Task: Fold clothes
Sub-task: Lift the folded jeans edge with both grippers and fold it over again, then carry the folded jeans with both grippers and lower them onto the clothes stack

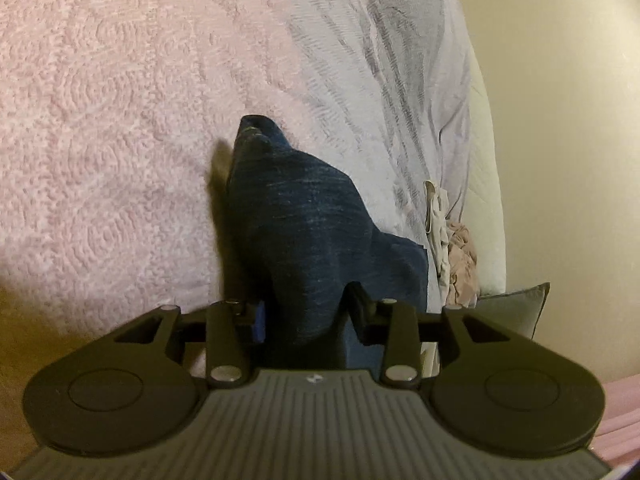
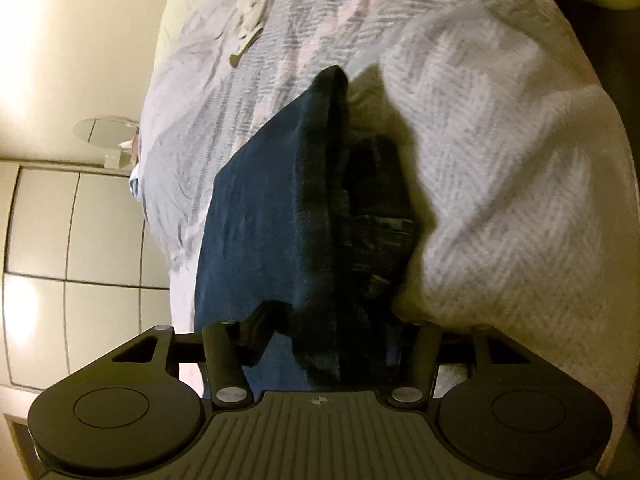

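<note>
Both grippers have hold of the same dark blue jeans [image 1: 304, 220], lifted off the bed. The left gripper [image 1: 306, 316] is clenched on a bunched edge of the denim, and the cloth rises in a peak ahead of its fingers, over the pink blanket [image 1: 120, 120]. The right gripper [image 2: 332, 340] is clamped on another edge – the jeans [image 2: 280, 220] hang ahead of it in a long fold, dark seams and layers showing on the right side. Their shadow falls on the grey patterned cover [image 2: 480, 160] beneath. Farther along the bed, near the wall [image 1: 560, 120], lies a small heap of pale clothes [image 1: 452, 248] – beige and pinkish, crumpled together. A grey pillow [image 1: 516, 308] sits just beside that heap.
</note>
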Tool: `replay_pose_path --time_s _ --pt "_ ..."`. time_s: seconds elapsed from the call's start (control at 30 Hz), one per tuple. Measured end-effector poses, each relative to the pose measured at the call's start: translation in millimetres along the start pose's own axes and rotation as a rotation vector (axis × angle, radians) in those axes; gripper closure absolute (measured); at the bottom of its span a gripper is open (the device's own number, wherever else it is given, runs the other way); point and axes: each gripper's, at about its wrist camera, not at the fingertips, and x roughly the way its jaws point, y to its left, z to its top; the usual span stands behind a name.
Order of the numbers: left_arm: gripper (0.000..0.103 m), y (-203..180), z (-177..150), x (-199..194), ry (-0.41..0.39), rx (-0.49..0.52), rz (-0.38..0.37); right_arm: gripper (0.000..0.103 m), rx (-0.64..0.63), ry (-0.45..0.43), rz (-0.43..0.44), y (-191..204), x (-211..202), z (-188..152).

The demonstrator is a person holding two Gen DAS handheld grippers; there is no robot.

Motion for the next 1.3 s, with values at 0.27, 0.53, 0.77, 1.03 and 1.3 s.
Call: replay_pose_path --time_s 0.27,0.53,0.77,1.03,1.3 --pt "0.083 -21.9 1.5 -5.0 -0.014 0.025 -0.031 0.073 -0.099 0.026 0.007 33.0 -25.4 -0.6" --pt "0.065 -15.1 9.8 18.4 -0.016 -0.022 -0.038 0.059 -0.043 0.044 -0.022 29.3 5.0 2.3" --pt "0.078 -2.5 1.4 36.0 -0.043 -0.043 -0.050 0.066 0.050 0.022 0.035 -2.3 25.7 -3.7" --pt "0.092 -43.6 -14.0 2.4 -0.102 0.027 -0.075 0.089 -0.091 0.037 0.048 49.4 5.6 -13.5" --pt "0.092 -70.1 -62.1 -104.3 -0.357 -0.084 -0.063 0.090 -0.191 0.262 0.092 125.1 4.0 -33.6"
